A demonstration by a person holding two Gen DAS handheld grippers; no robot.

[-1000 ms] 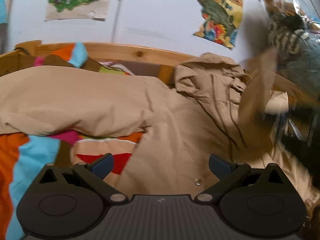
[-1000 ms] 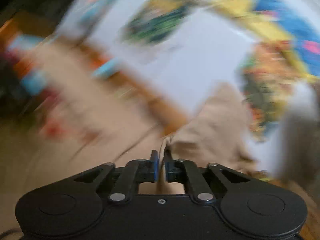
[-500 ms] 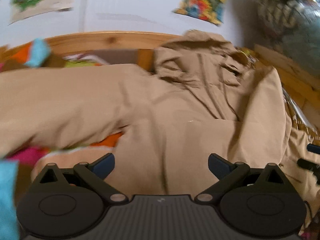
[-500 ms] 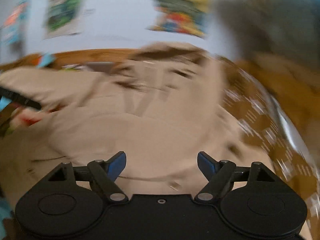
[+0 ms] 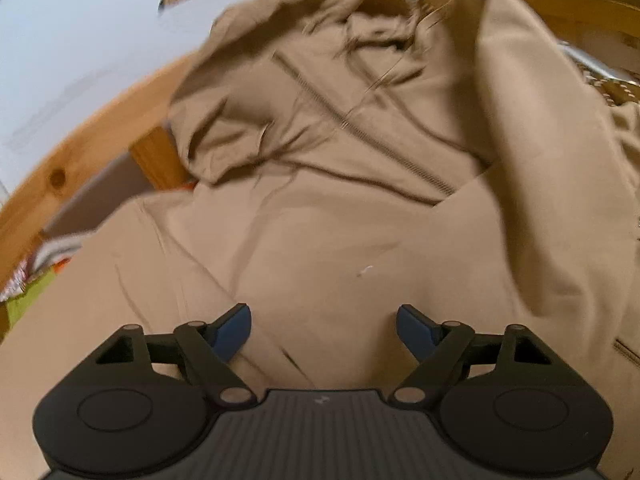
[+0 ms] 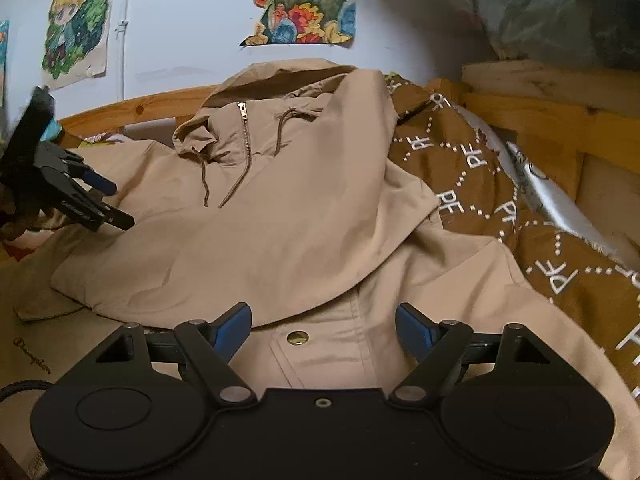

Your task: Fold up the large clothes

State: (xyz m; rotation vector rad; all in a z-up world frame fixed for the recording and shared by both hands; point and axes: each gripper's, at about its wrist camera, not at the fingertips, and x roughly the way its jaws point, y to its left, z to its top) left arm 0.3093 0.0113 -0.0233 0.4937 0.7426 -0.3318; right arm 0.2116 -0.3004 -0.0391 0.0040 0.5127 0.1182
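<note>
Wooden bed frame [image 6: 532,92] against a pale wall [image 6: 180,40] hung with colourful cartoon posters [image 6: 298,2]; spread across the bed, a beige hooded jacket [image 6: 280,216], right sleeve [image 6: 360,168] folded over the chest, hood up by the headboard. Readable: "PF" repeated on a brown blanket [image 6: 500,200] just right of the jacket, "Champion" script on tan cloth [image 6: 32,360] at lower left. Left gripper [image 5: 323,330] and right gripper [image 6: 323,328] both spread wide, holding nothing, above the jacket; left view blurred, bedding under the jacket mostly hidden.
</note>
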